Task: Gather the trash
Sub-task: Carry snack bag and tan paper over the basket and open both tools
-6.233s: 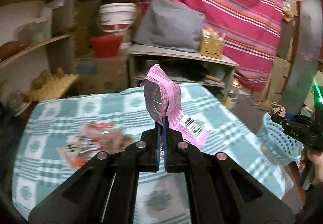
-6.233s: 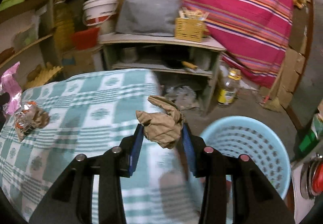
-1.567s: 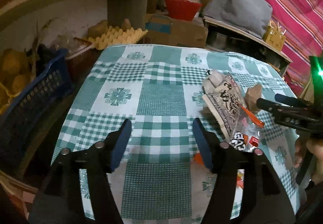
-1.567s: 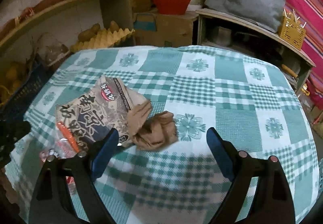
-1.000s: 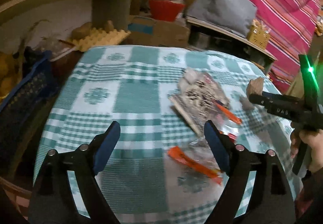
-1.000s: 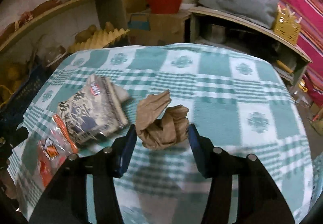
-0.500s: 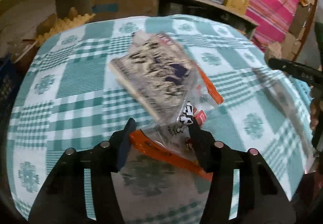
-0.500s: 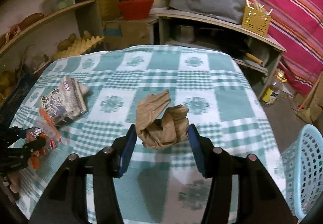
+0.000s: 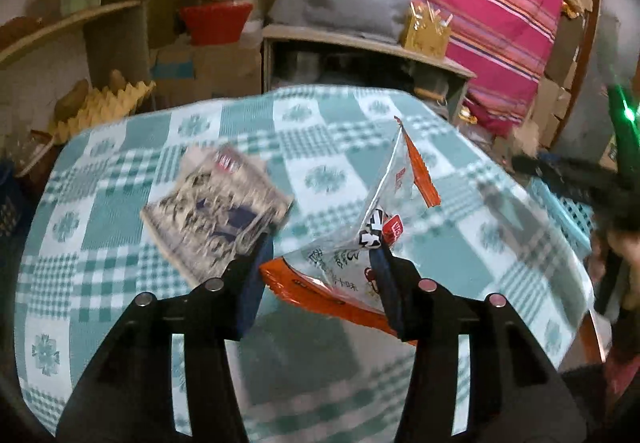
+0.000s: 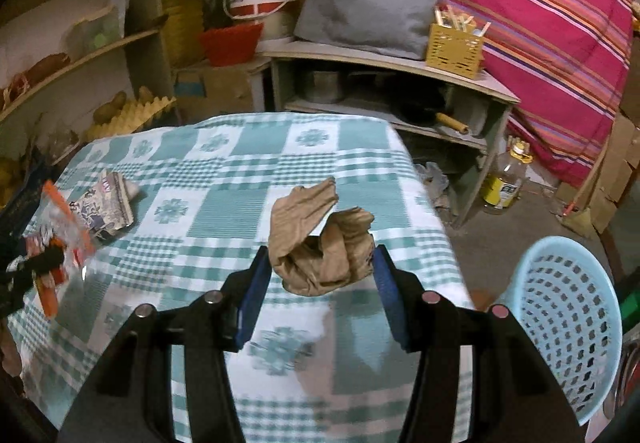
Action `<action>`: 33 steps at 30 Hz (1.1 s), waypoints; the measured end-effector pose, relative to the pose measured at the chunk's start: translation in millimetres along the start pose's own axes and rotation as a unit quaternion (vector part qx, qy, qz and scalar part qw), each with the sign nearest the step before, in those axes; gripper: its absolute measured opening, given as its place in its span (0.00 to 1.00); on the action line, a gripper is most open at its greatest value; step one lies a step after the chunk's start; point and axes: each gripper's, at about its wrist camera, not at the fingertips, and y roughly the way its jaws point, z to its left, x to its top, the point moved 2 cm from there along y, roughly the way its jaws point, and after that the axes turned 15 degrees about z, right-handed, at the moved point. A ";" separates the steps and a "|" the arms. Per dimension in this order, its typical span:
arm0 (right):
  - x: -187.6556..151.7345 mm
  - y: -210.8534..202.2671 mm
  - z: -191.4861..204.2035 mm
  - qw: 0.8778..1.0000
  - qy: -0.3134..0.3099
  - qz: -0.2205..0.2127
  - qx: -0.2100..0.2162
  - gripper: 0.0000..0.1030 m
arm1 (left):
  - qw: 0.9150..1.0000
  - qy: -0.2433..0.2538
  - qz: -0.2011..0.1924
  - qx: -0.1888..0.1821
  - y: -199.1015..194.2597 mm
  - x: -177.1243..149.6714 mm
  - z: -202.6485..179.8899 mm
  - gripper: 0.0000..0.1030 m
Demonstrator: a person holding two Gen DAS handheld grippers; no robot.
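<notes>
While left gripper [image 9: 322,267] jaws pinch glossy crinkled wrapper [image 9: 372,239], right gripper [image 10: 320,279] jaws clamp crumpled brown paper [image 10: 320,243].

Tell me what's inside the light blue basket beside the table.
In the right wrist view, the visible inner wall of the light blue basket shows only its perforated plastic, no trash. Its bottom is cut off by the picture edge and the right gripper, so what lies there cannot be told.
</notes>
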 end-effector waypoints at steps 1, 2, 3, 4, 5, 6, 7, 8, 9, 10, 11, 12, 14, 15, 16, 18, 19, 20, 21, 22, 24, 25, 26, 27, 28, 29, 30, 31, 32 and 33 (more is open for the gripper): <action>-2.3 -3.3 -8.3 1.000 0.005 -0.002 -0.002 0.50 | 1.000 -0.003 -0.007 0.002 0.3 5.9 -5.9 0.47; -3.3 -4.2 -12.6 1.000 0.007 -0.003 -0.003 0.50 | 1.000 -0.008 -0.012 0.000 1.0 11.4 -11.3 0.47; -6.2 -7.6 -22.5 1.000 0.013 -0.005 -0.005 0.50 | 1.000 -0.013 -0.017 -0.003 2.2 17.4 -17.1 0.47; -7.9 -10.2 -29.1 1.000 0.018 -0.006 -0.006 0.50 | 1.000 -0.016 -0.021 -0.005 3.9 22.2 -22.8 0.47; -10.2 -12.4 -35.3 1.000 0.022 -0.008 -0.008 0.50 | 0.999 -0.019 -0.025 -0.006 5.5 26.8 -28.1 0.47; -13.7 -15.4 -46.1 0.999 0.029 -0.009 -0.011 0.50 | 0.999 -0.020 -0.031 -0.007 7.3 32.6 -36.6 0.47; -16.2 -17.1 -53.5 0.999 0.034 -0.010 -0.014 0.50 | 0.999 -0.021 -0.035 -0.007 8.6 36.0 -42.1 0.47; -19.3 -19.3 -63.5 0.999 0.040 -0.010 -0.017 0.50 | 0.999 -0.022 -0.039 -0.006 10.2 39.1 -47.8 0.47; -21.5 -20.7 -71.3 0.999 0.045 -0.011 -0.019 0.50 | 0.999 -0.024 -0.041 -0.008 13.8 43.5 -56.7 0.47; -24.4 -22.9 -80.8 0.998 0.051 -0.011 -0.022 0.50 | 0.999 -0.024 -0.042 -0.011 16.8 45.9 -62.4 0.47; -28.3 -25.5 -93.4 0.998 0.060 -0.012 -0.026 0.50 | 0.999 -0.025 -0.041 -0.014 20.9 48.7 -70.5 0.47; -31.3 -27.9 -103.7 0.997 0.068 -0.013 -0.029 0.50 | 0.999 -0.024 -0.041 -0.015 25.0 51.0 -79.1 0.47; -36.8 -31.6 -120.8 0.996 0.080 -0.015 -0.035 0.50 | 0.999 -0.019 -0.039 -0.016 32.5 53.8 -96.4 0.47; -40.2 -34.3 -133.9 0.995 0.089 -0.016 -0.041 0.50 | 0.999 -0.016 -0.038 -0.016 35.5 55.3 -103.0 0.47; -43.1 -36.3 -142.9 0.994 0.096 -0.017 -0.045 0.50 | 0.999 -0.010 -0.036 -0.017 38.8 56.6 -111.9 0.47; -51.1 -40.5 -165.8 0.992 0.113 -0.019 -0.054 0.51 | 0.999 0.002 -0.038 -0.020 43.2 58.9 -131.9 0.47; -54.1 -42.3 -175.0 0.991 0.120 -0.020 -0.058 0.51 | 0.999 0.010 -0.039 -0.026 45.1 60.8 -144.6 0.47; -58.5 -44.4 -187.3 0.989 0.129 -0.020 -0.065 0.51 | 0.999 0.018 -0.041 -0.031 46.4 62.9 -157.4 0.47; -61.2 -45.6 -196.8 0.988 0.136 -0.021 -0.070 0.51 | 0.998 0.025 -0.043 -0.036 47.1 65.1 -170.0 0.47; -63.3 -47.0 -203.9 0.987 0.141 -0.022 -0.073 0.51 | 0.998 0.029 -0.044 -0.039 46.8 66.7 -178.5 0.47; -68.3 -51.3 -220.6 0.984 0.156 -0.027 -0.077 0.51 | 0.997 0.043 -0.047 -0.050 47.0 71.3 -202.7 0.47; -70.9 -53.4 -228.4 0.983 0.164 -0.029 -0.079 0.51 | 0.996 0.054 -0.049 -0.054 46.6 74.3 -217.8 0.47; -74.2 -55.6 -237.7 0.981 0.172 -0.031 -0.082 0.51 | 0.995 0.063 -0.051 -0.057 45.8 76.6 -229.7 0.47; -76.9 -57.3 -243.7 0.980 0.177 -0.033 -0.084 0.51 | 0.994 0.074 -0.054 -0.063 44.8 80.1 -246.8 0.47; -79.5 -58.4 -250.2 0.979 0.182 -0.034 -0.086 0.51 | 0.993 0.081 -0.055 -0.068 44.1 82.6 -259.3 0.48; -80.7 -59.1 -254.0 0.978 0.186 -0.034 -0.087 0.51 | 0.992 0.087 -0.057 -0.075 42.9 84.7 -271.3 0.48; -84.4 -59.9 -261.5 0.976 0.194 -0.035 -0.088 0.51 | 0.990 0.094 -0.059 -0.084 41.9 87.0 -287.4 0.48; -86.3 -60.0 -267.4 0.975 0.200 -0.036 -0.088 0.51 | 0.989 0.100 -0.059 -0.089 42.6 88.0 -295.9 0.48; -88.1 -59.9 -273.1 0.974 0.206 -0.036 -0.088 0.51 | 0.988 0.107 -0.060 -0.093 43.0 88.4 -308.5 0.48; -91.0 -60.7 -280.4 0.972 0.214 -0.038 -0.087 0.51 | 0.987 0.113 -0.061 -0.095 43.9 88.3 -318.7 0.48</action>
